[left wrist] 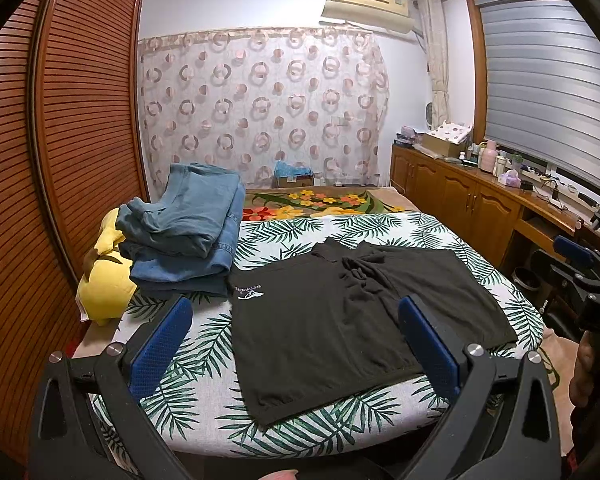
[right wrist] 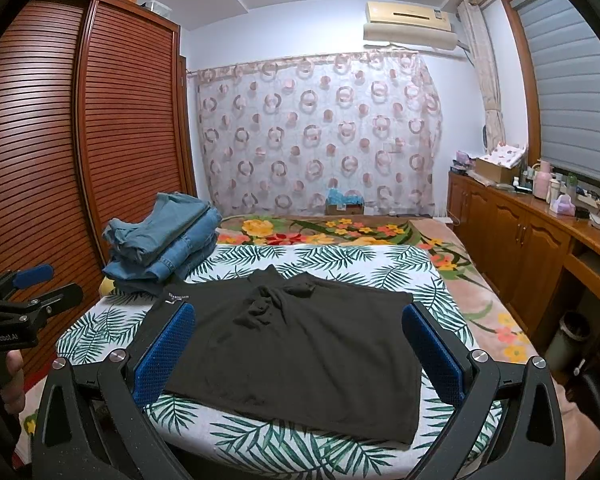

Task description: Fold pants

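A pair of black shorts (left wrist: 340, 320) lies spread flat on the leaf-print board (left wrist: 204, 408), with a white logo at its left corner and a bunched crease near the middle top. The same black shorts (right wrist: 296, 344) fill the centre of the right wrist view. My left gripper (left wrist: 296, 344) hovers open above the near edge, blue pads wide apart, nothing between them. My right gripper (right wrist: 300, 348) is also open over the shorts, holding nothing. The left gripper shows at the left edge of the right wrist view, and the right gripper at the right edge of the left wrist view.
A stack of folded blue jeans (left wrist: 188, 236) sits at the board's far left, beside a yellow plush (left wrist: 104, 280). A floral blanket (left wrist: 320, 200) lies beyond. A slatted wooden wardrobe (left wrist: 60, 120) stands left; wooden cabinets (left wrist: 460, 196) with clutter line the right.
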`<state>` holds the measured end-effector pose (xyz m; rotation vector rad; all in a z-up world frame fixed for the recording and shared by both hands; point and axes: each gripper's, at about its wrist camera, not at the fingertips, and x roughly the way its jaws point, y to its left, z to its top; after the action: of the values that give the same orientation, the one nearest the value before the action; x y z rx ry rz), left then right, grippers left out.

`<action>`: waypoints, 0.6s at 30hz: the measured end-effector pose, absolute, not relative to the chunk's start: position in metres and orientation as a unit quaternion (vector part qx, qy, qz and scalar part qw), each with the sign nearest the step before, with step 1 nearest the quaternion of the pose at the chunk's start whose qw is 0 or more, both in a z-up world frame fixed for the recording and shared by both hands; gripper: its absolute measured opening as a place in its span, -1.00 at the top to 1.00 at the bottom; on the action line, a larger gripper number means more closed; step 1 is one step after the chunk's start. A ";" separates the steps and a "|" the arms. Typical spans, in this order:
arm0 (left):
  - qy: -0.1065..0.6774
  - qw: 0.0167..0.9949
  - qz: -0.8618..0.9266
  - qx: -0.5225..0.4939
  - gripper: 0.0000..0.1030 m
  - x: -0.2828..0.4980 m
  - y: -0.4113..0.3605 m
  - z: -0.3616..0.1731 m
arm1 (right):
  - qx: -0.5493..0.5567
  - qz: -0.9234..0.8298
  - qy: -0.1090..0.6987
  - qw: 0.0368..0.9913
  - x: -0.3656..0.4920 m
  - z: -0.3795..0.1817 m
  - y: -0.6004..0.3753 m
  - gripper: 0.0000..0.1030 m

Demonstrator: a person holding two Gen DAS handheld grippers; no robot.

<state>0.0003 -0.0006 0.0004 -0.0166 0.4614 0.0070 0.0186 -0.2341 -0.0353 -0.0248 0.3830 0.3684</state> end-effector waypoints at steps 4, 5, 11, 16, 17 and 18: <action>0.227 0.974 0.003 -0.009 -1.00 0.000 -0.001 0.001 | -0.013 0.181 0.189 0.965 0.019 -0.034 -0.234 -1.00; 0.227 0.974 0.004 -0.008 -1.00 0.000 -0.001 0.000 | -0.012 0.181 0.188 0.965 0.018 -0.034 -0.234 -1.00; 0.227 0.974 0.004 -0.007 -1.00 -0.002 0.000 0.006 | -0.011 0.181 0.189 0.965 0.019 -0.035 -0.236 -1.00; 0.226 0.974 0.004 -0.007 -1.00 -0.002 -0.001 0.006 | -0.011 0.181 0.188 0.965 0.018 -0.034 -0.236 -1.00; 0.226 0.974 0.005 -0.007 -1.00 -0.002 -0.001 0.006 | -0.011 0.182 0.188 0.965 0.019 -0.034 -0.236 -1.00; 0.226 0.974 0.004 -0.007 -1.00 -0.002 -0.001 0.005 | -0.012 0.182 0.189 0.965 0.019 -0.034 -0.236 -1.00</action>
<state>-0.0020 -0.0006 0.0055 -0.0139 0.4555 0.0089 0.0186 -0.2356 -0.0336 -0.0233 0.3821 0.3677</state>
